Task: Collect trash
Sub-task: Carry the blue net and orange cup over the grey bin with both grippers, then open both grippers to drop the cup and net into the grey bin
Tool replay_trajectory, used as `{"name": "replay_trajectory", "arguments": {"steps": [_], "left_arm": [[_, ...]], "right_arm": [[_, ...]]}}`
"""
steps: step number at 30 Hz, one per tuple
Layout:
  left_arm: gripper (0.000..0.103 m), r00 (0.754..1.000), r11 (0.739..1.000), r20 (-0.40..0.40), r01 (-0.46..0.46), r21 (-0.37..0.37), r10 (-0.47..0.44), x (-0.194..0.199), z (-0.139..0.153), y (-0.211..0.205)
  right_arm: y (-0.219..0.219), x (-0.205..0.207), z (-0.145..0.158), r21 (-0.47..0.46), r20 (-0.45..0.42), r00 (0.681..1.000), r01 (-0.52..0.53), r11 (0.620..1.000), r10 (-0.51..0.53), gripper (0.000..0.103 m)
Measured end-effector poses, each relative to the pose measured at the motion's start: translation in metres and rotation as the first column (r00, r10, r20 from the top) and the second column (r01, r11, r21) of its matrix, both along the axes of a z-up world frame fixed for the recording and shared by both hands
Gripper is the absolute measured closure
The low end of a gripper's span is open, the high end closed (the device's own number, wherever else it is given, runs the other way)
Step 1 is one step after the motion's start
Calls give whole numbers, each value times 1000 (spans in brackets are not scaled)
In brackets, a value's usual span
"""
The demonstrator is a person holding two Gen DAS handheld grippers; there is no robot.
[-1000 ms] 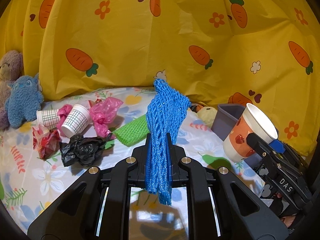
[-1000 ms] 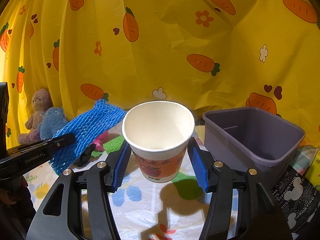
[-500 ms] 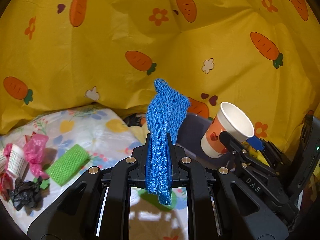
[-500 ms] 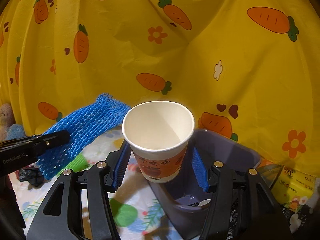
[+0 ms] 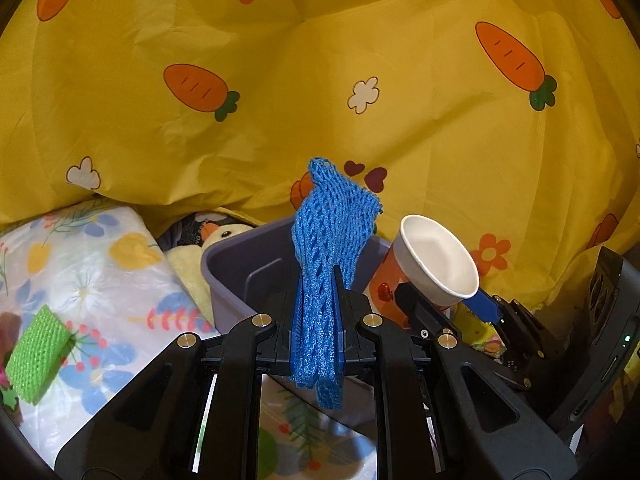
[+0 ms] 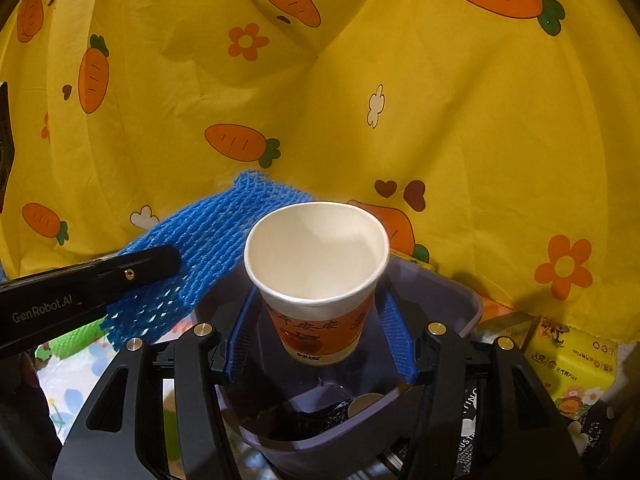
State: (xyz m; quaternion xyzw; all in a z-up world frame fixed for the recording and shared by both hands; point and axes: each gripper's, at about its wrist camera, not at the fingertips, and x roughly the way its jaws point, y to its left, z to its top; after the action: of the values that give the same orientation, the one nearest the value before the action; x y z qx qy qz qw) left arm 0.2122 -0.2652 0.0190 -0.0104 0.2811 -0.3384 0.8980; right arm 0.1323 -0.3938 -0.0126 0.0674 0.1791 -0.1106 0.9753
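The left gripper (image 5: 316,320) was clamped on a blue foam net (image 5: 328,248), its jaws pressed flat against the mesh, which stood up between them above the near rim of a purple bin (image 5: 240,256) that filled the left wrist view's centre. At 3 o'clock of the net in that view, the right gripper (image 6: 320,332) held a paper cup (image 6: 316,264) squeezed by its sides between blue pads (image 6: 394,340), mouth open and tilted toward the camera. Seen from the right wrist, the cup hung upright over the bin's opening, with dark crumpled trash (image 6: 316,420) and a pale round object lying on the bin floor at 6 o'clock. The net appeared at 9 o'clock of the cup there, over the bin's left edge. A green foam net (image 5: 36,354) lay on the floral tablecloth (image 5: 100,264) at 9 o'clock of the bin. A yellow tissue pack (image 6: 568,356) sat at 3 o'clock, against the carrot-print backdrop (image 6: 400,100).
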Motion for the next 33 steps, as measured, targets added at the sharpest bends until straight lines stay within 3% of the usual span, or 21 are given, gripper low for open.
{"name": "replay_trajectory", "arguments": {"steps": [27,29,30,32,33], "left_arm": [[89,979,995,-190,69,-68,-80,36,-38,-23],[73,977,995,-198,72,-66,-83,37,-40,-22],[56,976,996,-202,65,-64,-77,37,-41,-21],[42,978,995,-197,44,-87,-60,37,-41,-14],[40,979,994,-194,37,-103,-56,37,-41,-9]], "right_arm": [[-10,11,-18,6,-59,998,7,1000,-6,44],[-10,11,-18,4,-64,998,10,1000,-9,44],[-10,12,-19,1,-68,998,12,1000,-12,43],[-10,12,-20,5,-73,997,8,1000,-8,42],[-9,12,-20,5,-75,997,8,1000,-8,42]]}}
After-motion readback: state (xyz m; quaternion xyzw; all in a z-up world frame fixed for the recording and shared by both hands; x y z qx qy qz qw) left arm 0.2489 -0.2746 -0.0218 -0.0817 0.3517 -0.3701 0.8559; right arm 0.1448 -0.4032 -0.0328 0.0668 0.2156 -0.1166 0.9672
